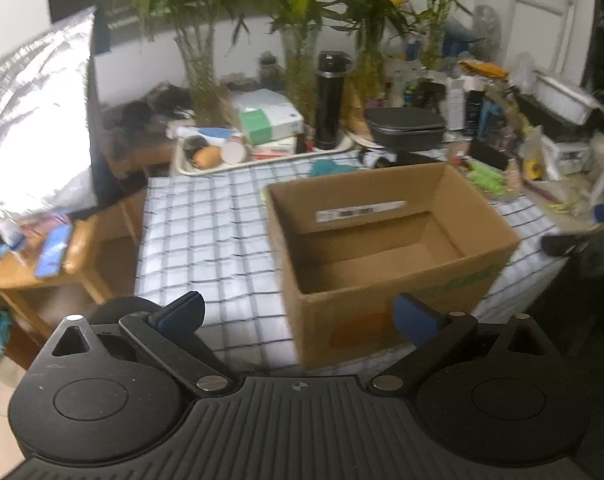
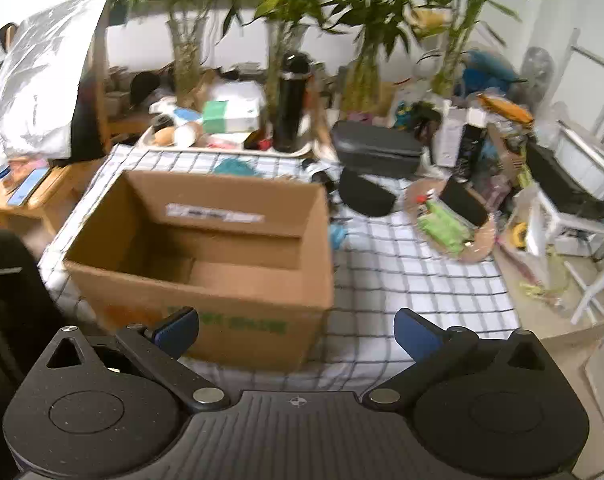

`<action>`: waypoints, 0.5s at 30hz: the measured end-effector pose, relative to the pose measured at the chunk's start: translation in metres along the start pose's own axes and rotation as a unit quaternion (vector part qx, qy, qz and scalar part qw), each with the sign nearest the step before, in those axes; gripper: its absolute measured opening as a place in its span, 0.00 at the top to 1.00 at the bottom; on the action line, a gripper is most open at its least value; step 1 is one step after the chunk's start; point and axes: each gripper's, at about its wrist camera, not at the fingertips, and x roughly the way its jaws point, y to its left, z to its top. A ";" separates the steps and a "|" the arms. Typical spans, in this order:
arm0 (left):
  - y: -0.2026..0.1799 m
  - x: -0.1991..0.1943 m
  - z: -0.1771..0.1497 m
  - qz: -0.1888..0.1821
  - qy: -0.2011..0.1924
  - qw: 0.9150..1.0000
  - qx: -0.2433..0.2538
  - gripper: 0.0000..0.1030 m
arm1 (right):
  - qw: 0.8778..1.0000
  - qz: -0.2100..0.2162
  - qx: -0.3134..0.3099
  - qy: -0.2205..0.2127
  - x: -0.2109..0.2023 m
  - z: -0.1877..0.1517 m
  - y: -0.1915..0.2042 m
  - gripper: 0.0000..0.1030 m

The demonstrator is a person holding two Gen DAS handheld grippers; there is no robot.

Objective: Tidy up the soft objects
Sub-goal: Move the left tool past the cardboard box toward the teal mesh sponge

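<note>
Both the left gripper (image 1: 298, 316) and the right gripper (image 2: 296, 326) stand wide and hold nothing, just before the open cardboard box (image 1: 385, 248) on the checked cloth (image 1: 206, 232), with a teal soft object (image 1: 329, 167) behind the box's far edge.

The open brown cardboard box (image 1: 385, 240) hides most of a teal soft thing (image 1: 331, 168) behind its far wall, and its near wall hides part of its floor. The green print on its front (image 2: 238, 322) is too blurred to read. Clutter behind the tall black flask (image 2: 290, 104) blurs together.
</note>
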 end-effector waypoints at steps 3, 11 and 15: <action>0.002 0.002 -0.001 0.013 -0.004 1.000 0.005 0.00 | 1.000 -0.009 0.021 0.004 0.001 0.006 -0.015 0.00; 0.014 0.007 0.000 0.004 -0.004 1.000 -0.018 0.00 | 1.000 0.004 0.019 0.010 0.005 0.014 -0.021 0.00; 0.014 0.007 0.001 -0.010 -0.010 1.000 -0.026 0.00 | 1.000 0.014 0.017 0.015 0.011 0.016 -0.017 0.00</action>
